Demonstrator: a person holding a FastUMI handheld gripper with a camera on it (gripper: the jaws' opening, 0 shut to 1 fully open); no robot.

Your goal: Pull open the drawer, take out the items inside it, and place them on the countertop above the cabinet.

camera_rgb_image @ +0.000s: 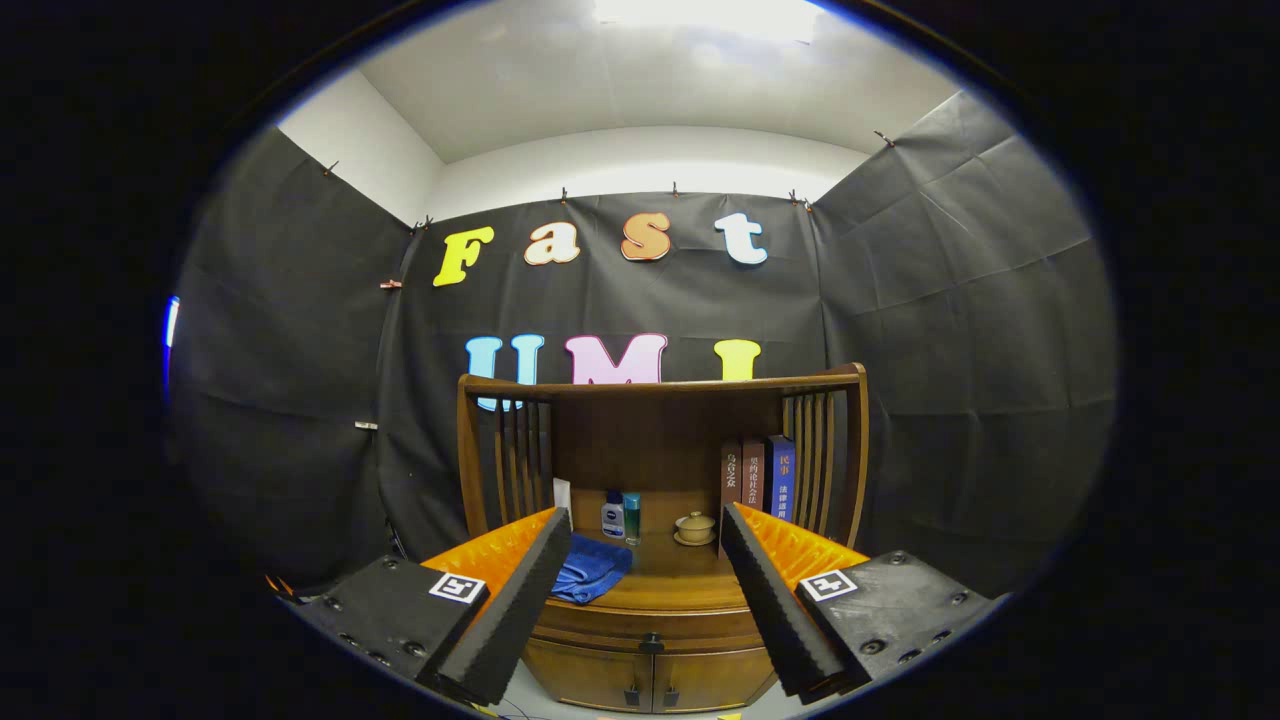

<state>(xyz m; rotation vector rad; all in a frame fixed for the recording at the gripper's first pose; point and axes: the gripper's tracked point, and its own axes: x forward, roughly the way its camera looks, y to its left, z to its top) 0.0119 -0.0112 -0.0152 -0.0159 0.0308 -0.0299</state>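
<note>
A recording booth dressed up as a corner of a home.

Black cloth is clipped up over white walls on all sides, under a bright ceiling light. In front stands a wooden cabinet with a slatted rail, its counter carrying books, toiletry bottles, a lidded cup and a blue towel.

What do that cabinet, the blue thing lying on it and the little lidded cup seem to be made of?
The cabinet looks like dark varnished wood, with visible grain and some sheen. The blue cloth seems soft towelling, since it lies crumpled. The cup is probably glazed ceramic, pale and smooth. The tool is open, well short of them.
</note>
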